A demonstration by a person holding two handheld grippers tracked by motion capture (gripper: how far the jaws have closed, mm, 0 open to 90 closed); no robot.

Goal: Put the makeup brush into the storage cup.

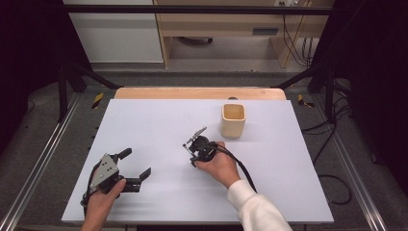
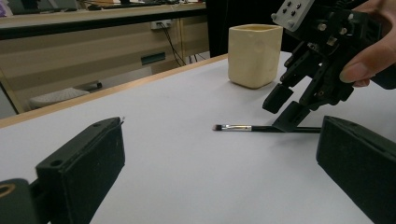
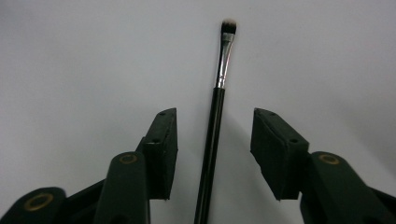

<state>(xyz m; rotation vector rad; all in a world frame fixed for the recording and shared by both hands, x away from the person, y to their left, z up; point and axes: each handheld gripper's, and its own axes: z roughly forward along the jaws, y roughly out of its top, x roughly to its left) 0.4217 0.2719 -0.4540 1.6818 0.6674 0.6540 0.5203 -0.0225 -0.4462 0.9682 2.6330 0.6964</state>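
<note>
A thin makeup brush (image 3: 223,60) with a black handle, silver ferrule and small dark tip lies flat on the white table (image 1: 159,120). My right gripper (image 3: 214,140) points down over it, one jaw on each side of the handle, with a gap left on both sides. From the left gripper view, the right gripper (image 2: 285,109) stands over the handle end of the brush (image 2: 243,127). In the high view the right gripper (image 1: 191,151) is at the table's middle. My left gripper (image 1: 136,162) rests open at the front left, empty (image 2: 219,172).
A cream square cup (image 1: 233,120) stands upright behind and to the right of the right gripper, also seen as the cup (image 2: 254,56) past the brush. A black cable trails from the right gripper toward the front. Wooden furniture stands beyond the table's far edge.
</note>
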